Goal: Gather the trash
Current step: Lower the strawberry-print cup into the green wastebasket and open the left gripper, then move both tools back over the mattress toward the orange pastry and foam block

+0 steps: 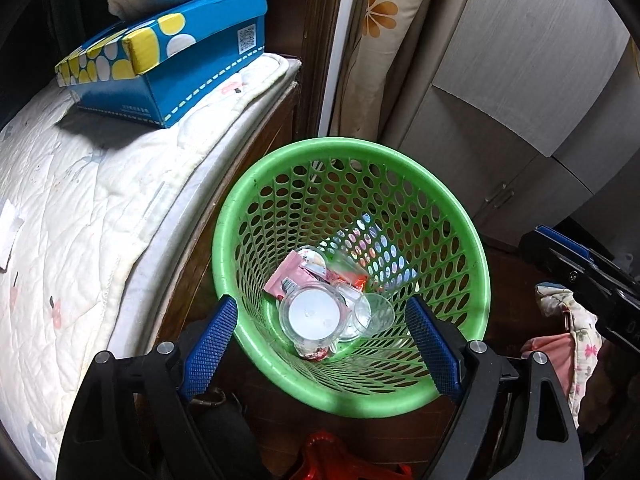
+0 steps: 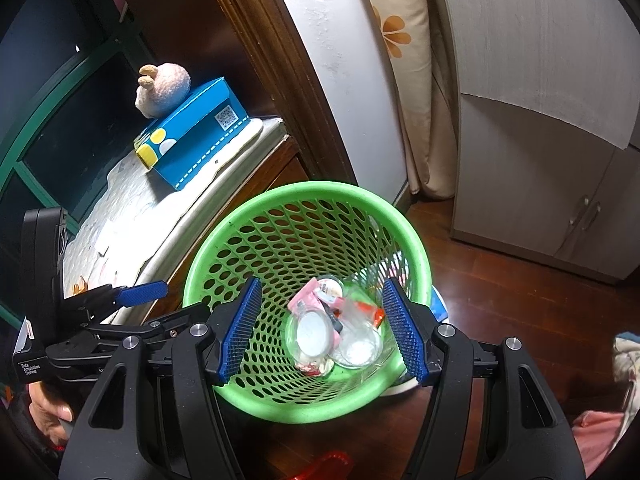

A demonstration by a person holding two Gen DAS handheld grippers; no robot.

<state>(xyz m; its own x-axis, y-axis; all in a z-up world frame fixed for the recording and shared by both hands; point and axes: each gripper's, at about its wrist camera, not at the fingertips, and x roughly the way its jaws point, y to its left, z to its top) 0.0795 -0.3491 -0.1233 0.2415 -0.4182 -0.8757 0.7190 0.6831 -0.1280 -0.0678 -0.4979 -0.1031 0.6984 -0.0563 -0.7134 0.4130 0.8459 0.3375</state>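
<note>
Both tongs hang over the green basket (image 1: 460, 240) and both are empty. The left tongs (image 1: 322, 344) stand wide apart, their blue pads (image 1: 210, 348) spread to either side of the basket's near rim, with nothing between them. The right tongs (image 2: 320, 328) are parted less widely, also gripping nothing, and point down into the basket's mouth; in the left wrist view they show at the far right edge (image 1: 580, 272).

The basket is a perforated plastic bin standing on the dark wooden floor (image 2: 500, 300), just to the right of a bed (image 1: 80, 220) covered with a pale quilted sheet. The trash lies at its bottom: a pink wrapper (image 1: 286, 276), a clear round cup with a white base (image 1: 314, 314), a second clear cup (image 1: 372, 312) beside it, and a red-orange scrap (image 1: 356, 280) behind them.

On the far end of the bed sits a blue box with yellow and white spots (image 1: 180, 64), with a pale plush toy (image 2: 164, 88) on top. A grey cabinet (image 2: 540, 140) stands to the right, and a floral curtain (image 1: 380, 32) hangs beyond the basket.
</note>
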